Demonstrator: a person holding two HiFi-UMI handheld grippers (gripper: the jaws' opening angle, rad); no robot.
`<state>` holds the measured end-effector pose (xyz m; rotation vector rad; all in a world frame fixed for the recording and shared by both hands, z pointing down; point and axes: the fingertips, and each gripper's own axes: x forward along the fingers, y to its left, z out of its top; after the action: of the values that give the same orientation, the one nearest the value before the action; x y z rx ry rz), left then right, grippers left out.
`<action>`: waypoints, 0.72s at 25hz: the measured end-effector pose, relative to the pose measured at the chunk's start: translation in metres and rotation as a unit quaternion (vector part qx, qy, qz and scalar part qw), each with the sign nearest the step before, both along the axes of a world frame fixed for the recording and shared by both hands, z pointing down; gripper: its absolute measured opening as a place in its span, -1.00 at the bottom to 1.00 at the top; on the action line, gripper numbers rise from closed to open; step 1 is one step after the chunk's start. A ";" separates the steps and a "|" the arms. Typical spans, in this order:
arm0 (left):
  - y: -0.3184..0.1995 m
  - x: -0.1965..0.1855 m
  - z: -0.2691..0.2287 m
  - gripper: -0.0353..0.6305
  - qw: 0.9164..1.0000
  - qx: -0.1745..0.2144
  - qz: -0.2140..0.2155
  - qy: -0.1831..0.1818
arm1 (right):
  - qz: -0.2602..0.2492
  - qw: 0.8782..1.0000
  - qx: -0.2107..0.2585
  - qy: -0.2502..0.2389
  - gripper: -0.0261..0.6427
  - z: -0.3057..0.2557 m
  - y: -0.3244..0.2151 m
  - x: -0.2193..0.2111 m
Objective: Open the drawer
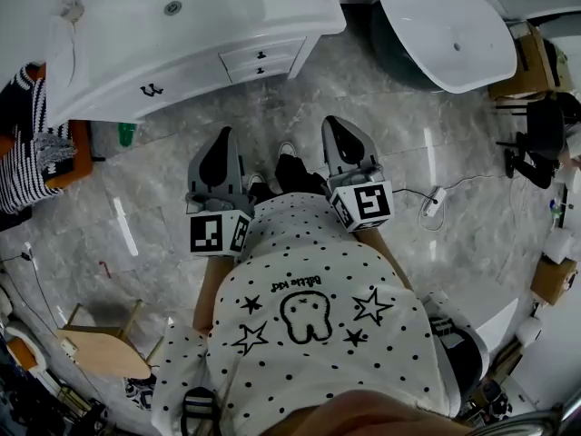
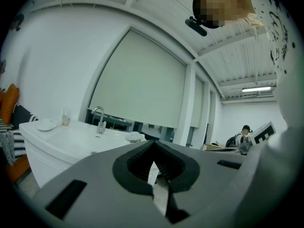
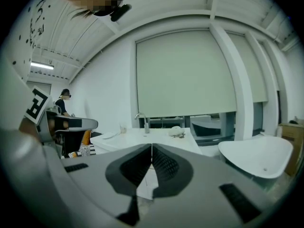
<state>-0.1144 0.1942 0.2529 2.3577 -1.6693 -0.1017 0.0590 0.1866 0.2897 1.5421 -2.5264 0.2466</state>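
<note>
The left tongs point(image 1: 224, 134) are pressed together with nothing between them. In the left gripper view the dark ribbed pads point(image 2: 139, 164) meet at their tips. The right tongs point(image 1: 333, 121) are likewise closed and empty, their ribbed pads point(image 3: 164, 166) touching along the front edge. Both sit side by side in front of the person's white polka-dot shirt point(image 1: 318, 334), over the grey marbled floor point(image 1: 272, 125).

Ahead of the tongs, well apart from both and roughly between their lines, stands a white bathroom vanity cabinet point(image 1: 118, 98). Its corner holds two shallow stacked white drawers, an upper drawer point(image 1: 277, 53) and a lower drawer point(image 1: 277, 67). Each has a small dark knob, and both sit flush with the cabinet front, shut.

The glossy white worktop point(image 1: 227, 7) above them carries a sunken basin. A chrome tap point(image 2: 99, 120) shows ahead of the left tongs.

Ahead and to the right of the right tongs lies a white oval freestanding bathtub point(image 1: 436, 34). Far off to the left of the left tongs hangs a black-and-white striped cloth point(image 1: 32, 153).
</note>
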 end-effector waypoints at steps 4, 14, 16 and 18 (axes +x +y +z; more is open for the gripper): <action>-0.007 -0.002 -0.005 -0.88 1.000 0.004 -0.010 -0.001 | -0.008 1.000 0.003 0.000 -0.88 -0.004 -0.008 0.001; -0.051 0.032 -0.007 -0.88 1.000 0.017 -0.024 -0.007 | -0.029 1.000 -0.005 -0.008 -0.88 0.003 -0.049 0.040; -0.054 0.035 -0.008 -0.88 0.999 0.019 -0.029 -0.007 | -0.031 0.999 -0.009 -0.008 -0.88 0.006 -0.052 0.046; -0.055 0.039 -0.007 -0.88 0.999 0.019 -0.032 -0.007 | -0.033 0.999 -0.011 -0.009 -0.88 0.008 -0.054 0.049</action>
<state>-0.0757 0.1388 0.2457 2.3385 -1.7639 -0.1307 0.1080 0.1329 0.2973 1.4509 -2.5741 0.2806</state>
